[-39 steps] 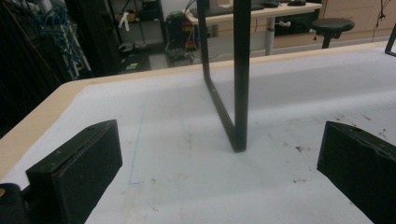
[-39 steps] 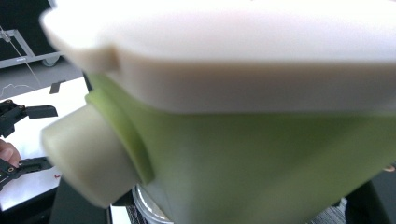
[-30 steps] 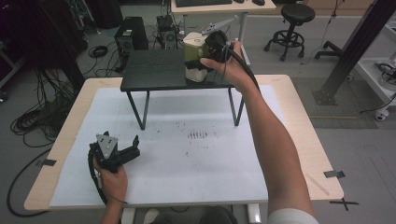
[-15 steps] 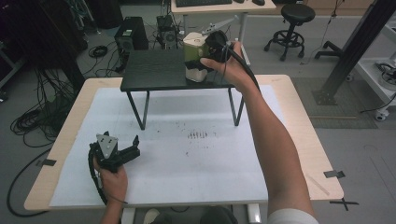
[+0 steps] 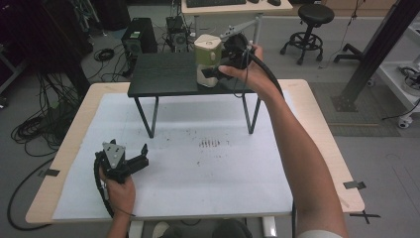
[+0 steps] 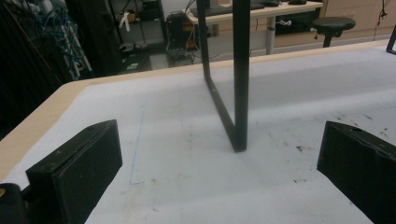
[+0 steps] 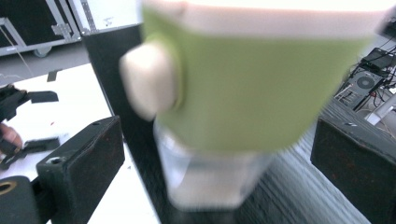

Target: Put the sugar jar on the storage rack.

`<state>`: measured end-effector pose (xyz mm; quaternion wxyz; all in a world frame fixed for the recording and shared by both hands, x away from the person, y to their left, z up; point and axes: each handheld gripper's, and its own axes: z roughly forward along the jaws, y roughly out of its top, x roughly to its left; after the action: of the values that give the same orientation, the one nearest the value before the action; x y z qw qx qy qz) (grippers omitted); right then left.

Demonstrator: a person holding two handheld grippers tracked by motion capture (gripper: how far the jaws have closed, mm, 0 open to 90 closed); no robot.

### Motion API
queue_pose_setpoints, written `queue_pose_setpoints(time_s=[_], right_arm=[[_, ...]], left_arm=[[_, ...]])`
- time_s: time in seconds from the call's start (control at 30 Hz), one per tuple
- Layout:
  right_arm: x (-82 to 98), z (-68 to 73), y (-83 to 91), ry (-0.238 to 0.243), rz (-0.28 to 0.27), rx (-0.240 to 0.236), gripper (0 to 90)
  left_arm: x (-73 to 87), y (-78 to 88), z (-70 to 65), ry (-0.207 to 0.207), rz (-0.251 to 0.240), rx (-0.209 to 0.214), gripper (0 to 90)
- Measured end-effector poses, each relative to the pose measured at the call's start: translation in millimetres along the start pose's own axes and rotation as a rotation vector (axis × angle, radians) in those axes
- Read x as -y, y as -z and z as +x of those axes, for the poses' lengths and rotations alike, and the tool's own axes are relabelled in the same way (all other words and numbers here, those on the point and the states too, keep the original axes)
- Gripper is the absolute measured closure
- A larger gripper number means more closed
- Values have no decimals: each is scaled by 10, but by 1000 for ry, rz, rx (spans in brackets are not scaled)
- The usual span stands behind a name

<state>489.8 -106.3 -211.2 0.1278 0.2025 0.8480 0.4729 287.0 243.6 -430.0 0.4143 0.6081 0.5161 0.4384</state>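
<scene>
White-covered table (image 5: 208,188), cluttered lab beyond

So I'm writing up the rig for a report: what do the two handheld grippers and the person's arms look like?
Both are black. The left gripper carries a grey three-cornered plate on top and trails a black cable. The right gripper trails a thicker black cable along the forearm. Each has two blocky black jaws. The forearms are bare; a pale sleeve edge shows at the right upper arm.

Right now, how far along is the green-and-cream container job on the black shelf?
Done: the green-and-cream container with a clear base stands upright on the low black shelf. In hand: the right gripper sits at it; its jaws have just been opening and flank it without pressing. Left: pulling the hand away. The left gripper rests open, idle.
</scene>
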Motion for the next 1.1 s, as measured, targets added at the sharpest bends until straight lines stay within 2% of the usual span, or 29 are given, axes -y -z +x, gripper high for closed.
queue_pose_setpoints(time_s=[0.3,0.57,0.87,1.1], right_arm=[[257,90,409,1,-2,15,27],[610,218,733,-12,-9,30,31],[992,337,924,-22,11,47,31],[1221,381,995,-39,18,49,31]], left_arm=[[0,3,-12,-4,-4,3,2],[1,2,-12,-6,-4,1,2],[2,2,-20,-11,-3,0,2],[1,0,-25,-14,-3,-1,2]])
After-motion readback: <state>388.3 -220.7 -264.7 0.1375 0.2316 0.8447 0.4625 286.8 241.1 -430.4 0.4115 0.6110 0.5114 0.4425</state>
